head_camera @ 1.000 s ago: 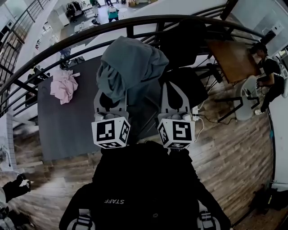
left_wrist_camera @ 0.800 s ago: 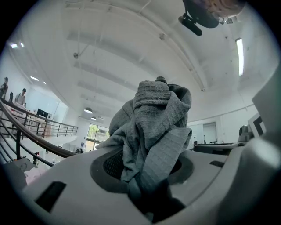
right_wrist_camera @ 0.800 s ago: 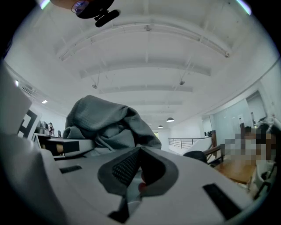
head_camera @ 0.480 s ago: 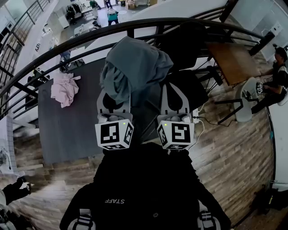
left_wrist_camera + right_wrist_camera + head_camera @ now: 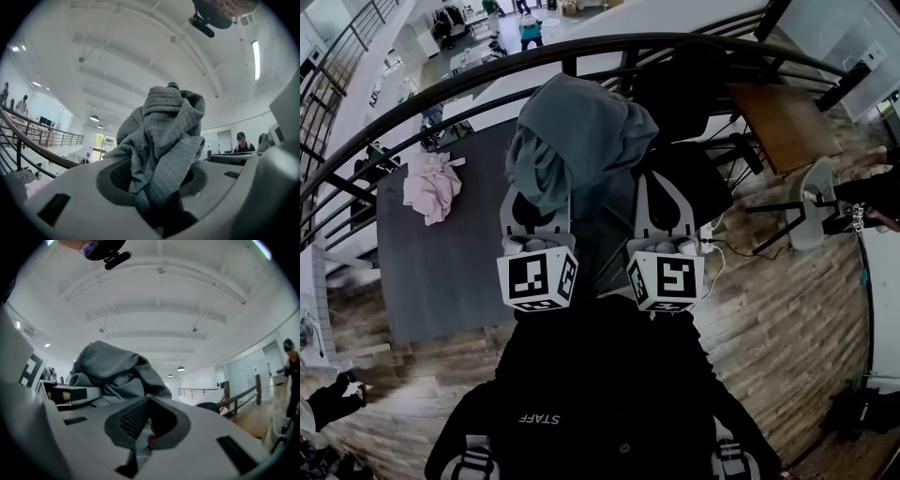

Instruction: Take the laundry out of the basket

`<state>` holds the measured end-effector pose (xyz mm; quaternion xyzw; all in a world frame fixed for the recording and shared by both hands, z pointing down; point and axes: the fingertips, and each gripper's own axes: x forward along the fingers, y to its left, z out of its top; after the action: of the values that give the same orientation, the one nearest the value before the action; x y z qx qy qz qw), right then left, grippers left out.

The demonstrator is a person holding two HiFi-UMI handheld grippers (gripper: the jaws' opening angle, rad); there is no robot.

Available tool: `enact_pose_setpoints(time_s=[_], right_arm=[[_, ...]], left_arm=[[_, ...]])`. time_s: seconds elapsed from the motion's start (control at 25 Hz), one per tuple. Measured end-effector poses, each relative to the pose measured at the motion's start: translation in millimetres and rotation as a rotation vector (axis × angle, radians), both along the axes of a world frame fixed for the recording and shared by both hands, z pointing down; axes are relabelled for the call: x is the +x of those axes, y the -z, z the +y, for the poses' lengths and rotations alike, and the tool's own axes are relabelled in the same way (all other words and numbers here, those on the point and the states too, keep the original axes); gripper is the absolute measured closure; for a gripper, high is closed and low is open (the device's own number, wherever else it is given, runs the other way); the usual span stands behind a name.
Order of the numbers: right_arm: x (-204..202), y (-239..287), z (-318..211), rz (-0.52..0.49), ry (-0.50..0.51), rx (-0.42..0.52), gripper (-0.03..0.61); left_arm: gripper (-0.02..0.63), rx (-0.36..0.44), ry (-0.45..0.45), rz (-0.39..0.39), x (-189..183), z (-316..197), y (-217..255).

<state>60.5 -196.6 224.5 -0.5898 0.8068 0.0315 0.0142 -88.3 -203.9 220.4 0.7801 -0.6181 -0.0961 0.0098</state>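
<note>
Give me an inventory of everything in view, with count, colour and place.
grey garment: one, grey-green, bunched, held up by the left gripper
pink garment: one, pink, crumpled on the dark surface
dark surface: one, dark grey, left of the grippers
railing: one, black, curving beyond
wooden table: one, brown, far right
left gripper: one, white, shut on the grey garment
right gripper: one, white, shut, empty

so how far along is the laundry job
Done: one pink garment lies on the dark table. In hand: the left gripper is shut on a grey garment, held up; the right gripper is shut, empty. Left: setting it down; what remains in the basket isn't visible.
</note>
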Motion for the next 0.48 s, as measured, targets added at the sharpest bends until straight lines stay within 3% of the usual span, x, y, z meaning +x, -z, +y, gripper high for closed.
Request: enact_pose_setpoints(time_s=[0.48], right_arm=[[0.3, -4.6, 0.8, 0.007, -0.017, -0.006, 0.563]], left_arm=[[0.431, -0.018, -0.012, -0.006, 1.6, -0.7, -5.4]])
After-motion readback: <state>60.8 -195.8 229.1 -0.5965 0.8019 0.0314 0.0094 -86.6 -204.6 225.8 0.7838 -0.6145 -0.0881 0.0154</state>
